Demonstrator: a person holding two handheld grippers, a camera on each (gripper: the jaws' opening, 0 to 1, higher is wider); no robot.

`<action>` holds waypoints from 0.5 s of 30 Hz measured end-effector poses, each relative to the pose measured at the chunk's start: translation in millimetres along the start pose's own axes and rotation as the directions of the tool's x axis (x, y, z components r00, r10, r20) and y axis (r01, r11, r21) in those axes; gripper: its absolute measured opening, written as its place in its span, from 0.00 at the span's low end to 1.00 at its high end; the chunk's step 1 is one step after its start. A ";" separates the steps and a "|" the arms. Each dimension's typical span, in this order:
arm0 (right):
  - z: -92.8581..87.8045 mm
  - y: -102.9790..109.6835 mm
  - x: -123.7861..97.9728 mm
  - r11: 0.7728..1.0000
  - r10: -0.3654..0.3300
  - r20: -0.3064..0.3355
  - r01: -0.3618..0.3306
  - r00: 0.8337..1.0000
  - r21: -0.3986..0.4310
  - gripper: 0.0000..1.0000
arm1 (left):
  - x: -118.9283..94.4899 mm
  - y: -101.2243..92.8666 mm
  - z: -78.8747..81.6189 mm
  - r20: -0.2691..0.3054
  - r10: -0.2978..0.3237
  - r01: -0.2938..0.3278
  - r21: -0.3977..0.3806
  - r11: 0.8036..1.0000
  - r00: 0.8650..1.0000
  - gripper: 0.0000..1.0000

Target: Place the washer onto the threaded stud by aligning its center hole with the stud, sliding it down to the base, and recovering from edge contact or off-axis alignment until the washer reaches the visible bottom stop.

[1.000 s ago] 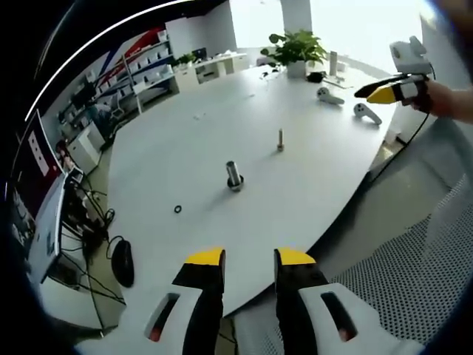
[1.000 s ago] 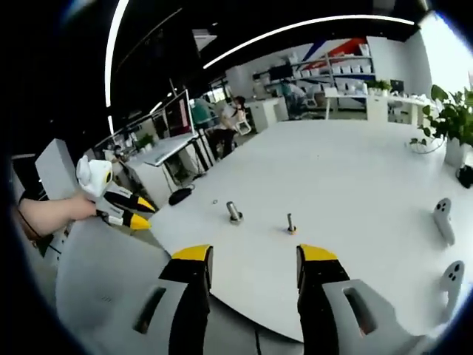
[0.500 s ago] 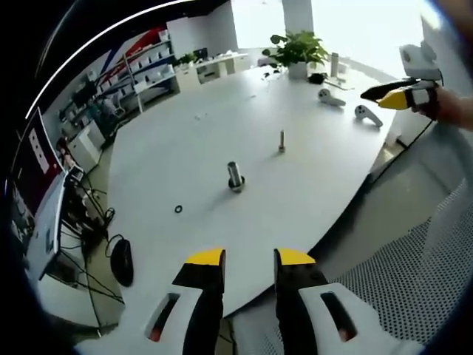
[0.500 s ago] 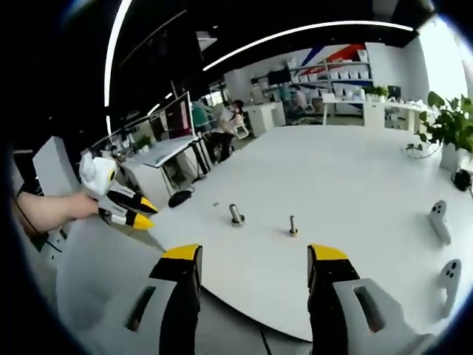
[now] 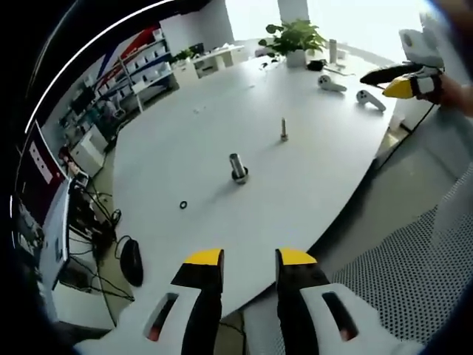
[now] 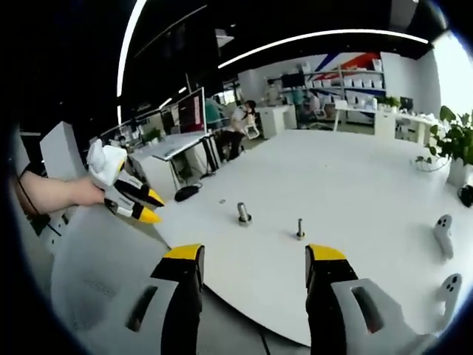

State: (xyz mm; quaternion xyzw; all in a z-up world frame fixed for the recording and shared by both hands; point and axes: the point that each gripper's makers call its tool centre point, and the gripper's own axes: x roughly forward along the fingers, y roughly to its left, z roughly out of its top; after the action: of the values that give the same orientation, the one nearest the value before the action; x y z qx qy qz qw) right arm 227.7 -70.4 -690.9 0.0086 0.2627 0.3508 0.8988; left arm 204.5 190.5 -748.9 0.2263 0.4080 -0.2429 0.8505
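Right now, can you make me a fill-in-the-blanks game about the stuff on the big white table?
1. The small black washer lies flat on the ___ table.
2. Both grippers hold ___ between their jaws.
3. The thin threaded stud stands ___ on the table.
4. Beyond the far end of the table grows a green ___.

Missing words: white; nothing; upright; plant

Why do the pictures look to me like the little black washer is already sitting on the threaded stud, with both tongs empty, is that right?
Not quite. The washer lies flat on the white table, apart from the threaded stud and the metal cylinder, as the left gripper view shows. The rest holds: the left tongs and right tongs are empty.
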 end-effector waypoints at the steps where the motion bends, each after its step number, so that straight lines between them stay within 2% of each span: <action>1: -0.4 0.2 -0.4 1.000 -0.002 -0.003 0.002 1.000 0.001 0.57 | 1.4 0.0 -2.7 -0.016 -0.005 0.005 0.003 1.000 1.000 0.26; 7: 2.3 -2.0 -2.6 1.000 -0.019 0.011 0.019 1.000 -0.008 0.55 | 1.5 0.2 -4.8 -0.053 -0.041 0.041 -0.005 0.999 0.998 0.26; 9: 2.6 -3.6 -3.3 1.000 -0.021 0.017 0.021 1.000 0.000 0.55 | 2.3 8.2 -1.1 -0.062 -0.017 0.021 0.074 0.997 0.998 0.26; 10: 2.0 -4.1 -2.8 1.000 -0.021 0.015 0.021 1.000 0.009 0.55 | 4.2 9.8 0.3 -0.071 -0.013 0.019 0.084 0.996 0.997 0.26; 15: -1.5 -0.6 -0.8 1.000 -0.010 -0.009 0.010 1.000 -0.002 0.54 | 21.3 38.7 6.3 -0.081 -0.014 0.018 0.046 0.999 0.997 0.26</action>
State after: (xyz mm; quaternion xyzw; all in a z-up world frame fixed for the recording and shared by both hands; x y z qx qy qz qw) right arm 226.9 -71.6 -691.9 0.0050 0.2663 0.3468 0.8993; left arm 243.0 212.1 -755.3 0.2525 0.4379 -0.2499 0.8259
